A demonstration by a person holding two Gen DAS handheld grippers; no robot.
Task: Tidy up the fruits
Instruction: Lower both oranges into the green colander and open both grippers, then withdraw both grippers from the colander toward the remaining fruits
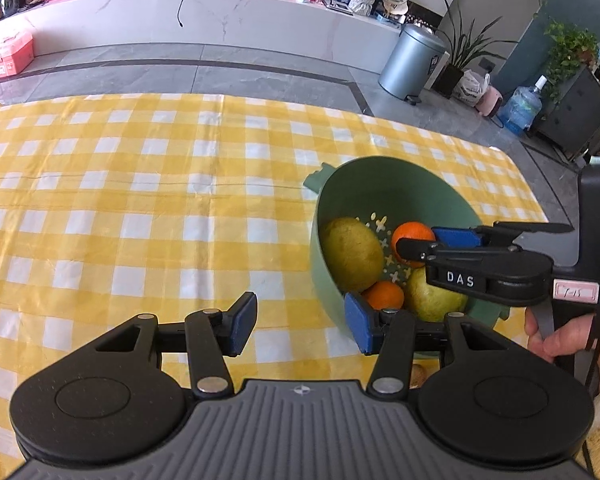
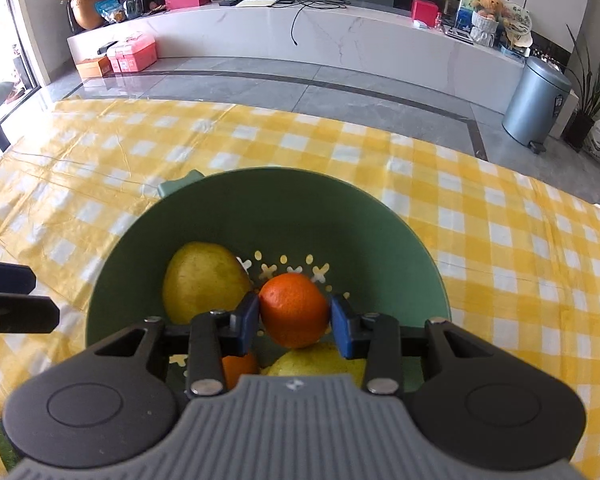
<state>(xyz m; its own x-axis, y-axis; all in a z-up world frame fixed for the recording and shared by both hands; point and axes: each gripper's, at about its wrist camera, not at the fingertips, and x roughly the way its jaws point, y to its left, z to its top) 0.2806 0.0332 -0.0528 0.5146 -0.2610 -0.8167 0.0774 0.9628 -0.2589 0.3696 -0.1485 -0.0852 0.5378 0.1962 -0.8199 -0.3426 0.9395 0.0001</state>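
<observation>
A green colander bowl (image 1: 384, 184) (image 2: 260, 208) stands on the yellow checked tablecloth. In it lie a yellow-green pear (image 2: 204, 280) (image 1: 352, 254), a second pear (image 1: 432, 298) (image 2: 316, 360) and a small orange (image 1: 384, 294) (image 2: 240, 368). My right gripper (image 2: 295, 322) (image 1: 414, 242) is over the bowl, shut on another orange (image 2: 294, 308) (image 1: 412, 236), held just above the other fruit. My left gripper (image 1: 302, 326) is open and empty, low over the cloth, its right finger by the bowl's near-left rim.
The tablecloth (image 1: 120, 200) covers the table to the left and beyond the bowl. A small brown fruit (image 1: 418, 374) peeks out under my left gripper. Past the table's far edge are grey floor, a metal bin (image 1: 410, 60) and a white counter.
</observation>
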